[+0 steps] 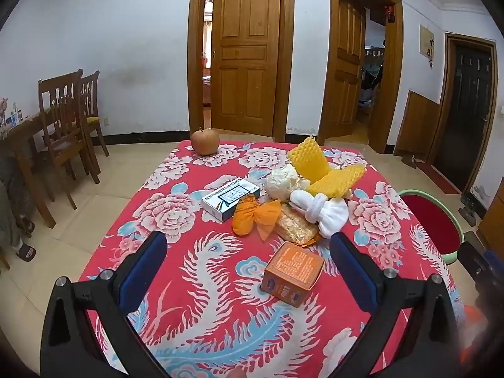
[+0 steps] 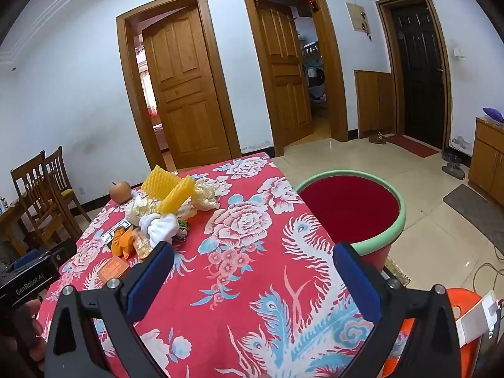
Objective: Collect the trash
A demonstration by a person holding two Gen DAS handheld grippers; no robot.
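Observation:
A heap of trash lies mid-table on the red flowered cloth [image 1: 189, 283]: yellow foam nets [image 1: 310, 159], crumpled white paper [image 1: 282, 182], a white cloth bundle [image 1: 327, 209], an orange wrapper [image 1: 255, 217] and a clear snack bag [image 1: 297, 228]. A white and blue box [image 1: 230, 197] lies left of the heap. An orange box [image 1: 291, 274] sits nearer, just ahead of my left gripper [image 1: 249, 245], which is open with nothing between its pads. My right gripper [image 2: 253, 260] is open above bare cloth, the heap [image 2: 163, 208] to its left. The red bin with a green rim [image 2: 352, 208] stands beside the table's right edge.
An apple [image 1: 204, 141] sits at the table's far left edge. Wooden chairs [image 1: 67, 119] and another table stand at the left wall. An orange stool [image 2: 466, 321] is at the near right. Open doors lie beyond the tiled floor.

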